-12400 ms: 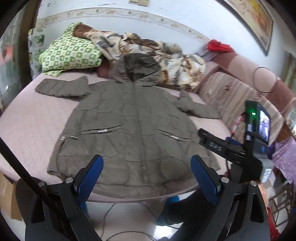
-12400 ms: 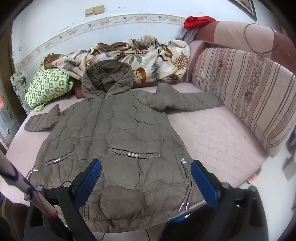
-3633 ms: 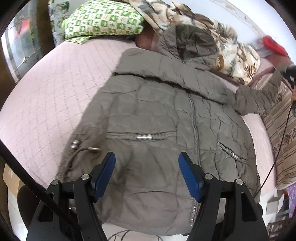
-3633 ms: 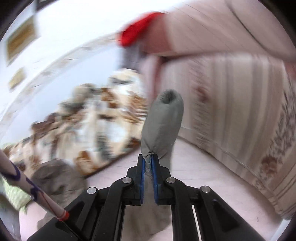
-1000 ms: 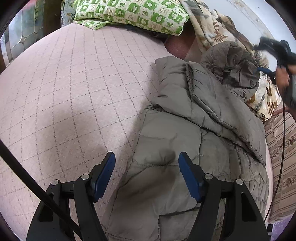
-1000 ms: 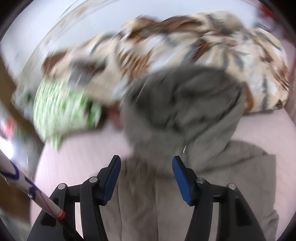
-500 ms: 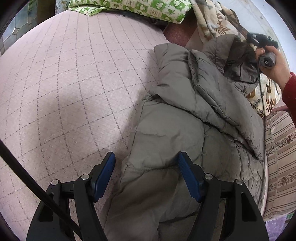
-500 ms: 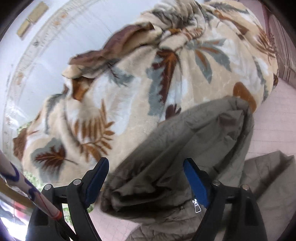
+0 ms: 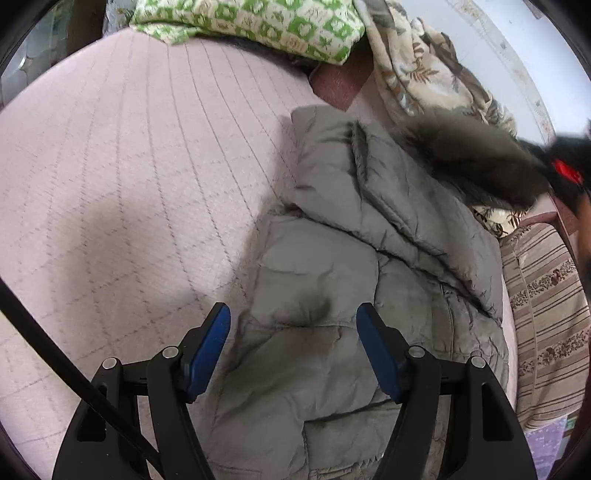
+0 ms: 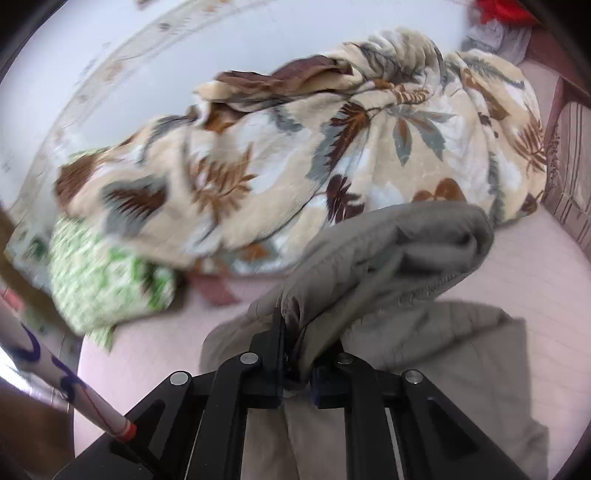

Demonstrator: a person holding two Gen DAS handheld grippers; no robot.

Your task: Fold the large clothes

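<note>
Right wrist: right tongs (image 10: 295,363), wide before, now clenched on hood (image 10: 399,251); left tongs (image 9: 293,347) released.

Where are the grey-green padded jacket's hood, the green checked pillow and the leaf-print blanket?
grey-green padded jacket's hood (image 10: 406,251): right wrist view, bunched fabric above the shut right gripper (image 10: 295,365).
green checked pillow (image 9: 258,22): left wrist view, middle of its top face.
leaf-print blanket (image 10: 295,147): right wrist view, centre of the heap.
</note>
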